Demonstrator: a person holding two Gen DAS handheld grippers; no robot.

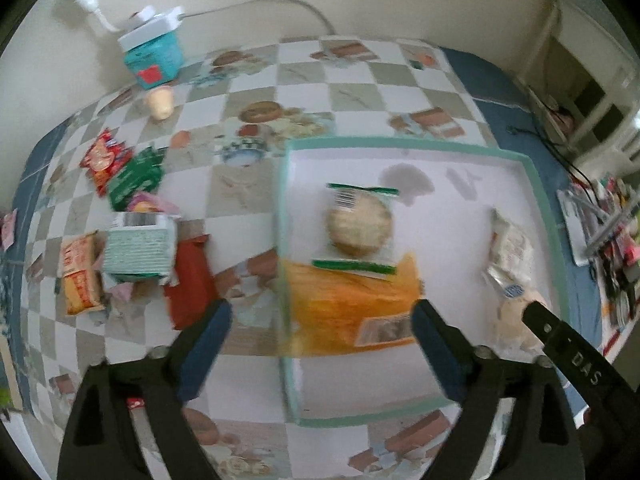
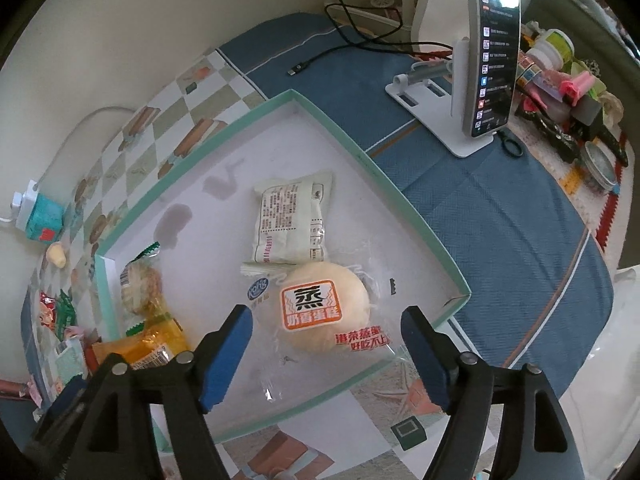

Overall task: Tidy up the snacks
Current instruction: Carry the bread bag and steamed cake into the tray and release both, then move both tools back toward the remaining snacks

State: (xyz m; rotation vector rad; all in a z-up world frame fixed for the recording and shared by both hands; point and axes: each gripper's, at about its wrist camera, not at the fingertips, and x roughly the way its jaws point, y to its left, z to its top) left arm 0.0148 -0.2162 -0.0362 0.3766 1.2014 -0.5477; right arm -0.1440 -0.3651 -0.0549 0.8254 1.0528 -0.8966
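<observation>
— Four wrapped snacks lie inside the shallow white cardboard tray with a mint-green rim (image 2: 352,148), which sits on the checkered, food-printed tabletop (image 1: 360,80). How are they placed within the tray?

— A round pale steamed cake in clear wrap with an orange label (image 2: 320,312) rests near the tray's front edge, touching the cream rectangular packet printed with small text (image 2: 292,216) just behind it. Against the tray's left wall lie a round biscuit in clear wrap with green ends (image 1: 360,228) and, overlapping its near end, a glossy orange foil packet (image 1: 352,304).

— And the tools?

— Both stand released. The left gripper (image 1: 320,344) hangs over the tray's left wall with its blue-padded jaws spread wide and nothing between them; the orange packet lies beneath the gap. The right gripper (image 2: 326,356) hovers above the tray's front edge, jaws likewise wide apart, with the steamed cake seen between them but untouched.

— What remains outside the tray?

— To its left, a loose heap: a red snack bag (image 1: 102,160), a green packet (image 1: 134,178), a mint-and-white striped packet (image 1: 138,250), an orange-and-yellow packet (image 1: 78,278) and a dark red pouch (image 1: 192,280). Far left of the tray, by the wall, stands a teal-and-white box (image 1: 154,60). To the tray's right, a phone on a white stand (image 2: 492,48) rests on blue cloth (image 2: 500,220).
</observation>
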